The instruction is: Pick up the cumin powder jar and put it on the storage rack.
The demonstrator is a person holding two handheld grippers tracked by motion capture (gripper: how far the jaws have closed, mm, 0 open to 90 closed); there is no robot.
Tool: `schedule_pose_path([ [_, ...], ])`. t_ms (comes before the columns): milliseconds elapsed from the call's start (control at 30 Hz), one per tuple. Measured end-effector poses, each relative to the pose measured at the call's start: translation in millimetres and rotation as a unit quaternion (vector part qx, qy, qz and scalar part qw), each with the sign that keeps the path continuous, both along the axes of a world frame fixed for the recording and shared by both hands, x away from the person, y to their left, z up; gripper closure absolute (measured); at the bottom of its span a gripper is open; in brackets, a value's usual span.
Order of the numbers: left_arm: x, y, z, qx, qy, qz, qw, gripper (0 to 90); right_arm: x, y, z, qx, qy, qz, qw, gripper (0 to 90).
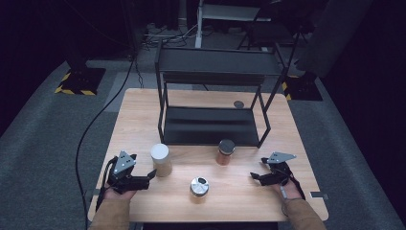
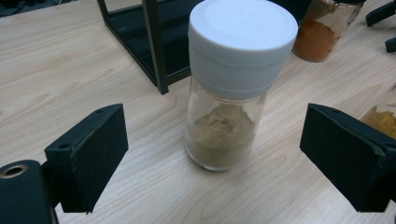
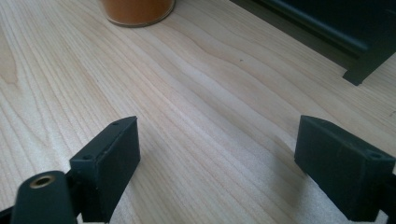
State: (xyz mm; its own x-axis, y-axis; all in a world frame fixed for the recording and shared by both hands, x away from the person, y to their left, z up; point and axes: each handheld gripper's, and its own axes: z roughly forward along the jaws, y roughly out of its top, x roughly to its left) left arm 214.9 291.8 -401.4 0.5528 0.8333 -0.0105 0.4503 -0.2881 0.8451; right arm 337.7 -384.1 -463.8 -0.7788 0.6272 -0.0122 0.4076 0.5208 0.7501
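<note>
A glass jar with a white lid (image 1: 160, 159) and tan powder stands on the wooden table (image 1: 143, 110). My left gripper (image 1: 152, 174) points at it from the left. In the left gripper view the white-lidded jar (image 2: 233, 88) stands just ahead of the left gripper (image 2: 217, 128), whose jaws are wide apart and touch nothing. A dark-lidded jar of orange powder (image 1: 225, 152) stands near the rack's front. My right gripper (image 1: 253, 177) rests to its right. In the right gripper view the right gripper (image 3: 217, 135) is open over bare wood, with the orange jar (image 3: 137, 10) farther off.
A black two-level metal rack (image 1: 210, 127) stands at the middle back of the table, and its foot (image 3: 357, 74) is near my right gripper. A silver-lidded jar (image 1: 199, 186) stands near the front edge between the hands. A small dark disc (image 1: 238, 104) lies behind the rack.
</note>
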Motion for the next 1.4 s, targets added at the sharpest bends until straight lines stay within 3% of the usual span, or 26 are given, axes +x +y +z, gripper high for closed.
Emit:
schedule_pose_path([
  [333,12.5,-5.9,-3.0,-0.007,-0.012,-0.009,0.9999,7.2,-1.6,0.4,-0.2,0.001,-0.001,-0.007,1.0,14.9],
  [833,36.4,-22.3,-6.8,0.003,-0.015,-0.033,0.9993,9.0,-3.0,1.4,-0.3,0.001,-0.001,-0.019,0.9998,15.1],
  [1067,44.4,-25.8,-8.1,0.006,-0.017,-0.043,0.9989,16.2,-3.1,1.5,-0.3,0.001,-0.001,-0.02,0.9998,15.2],
  [1233,47.2,-27.2,-6.9,0.01,-0.02,-0.051,0.9985,32.4,-3.8,2.2,-0.4,0.001,-0.001,-0.023,0.9997,15.4],
  [1400,50.9,-33.1,-1.1,0.018,-0.011,-0.047,0.9986,32.9,-4.0,2.2,-0.4,0.001,-0.001,-0.023,0.9997,15.5],
])
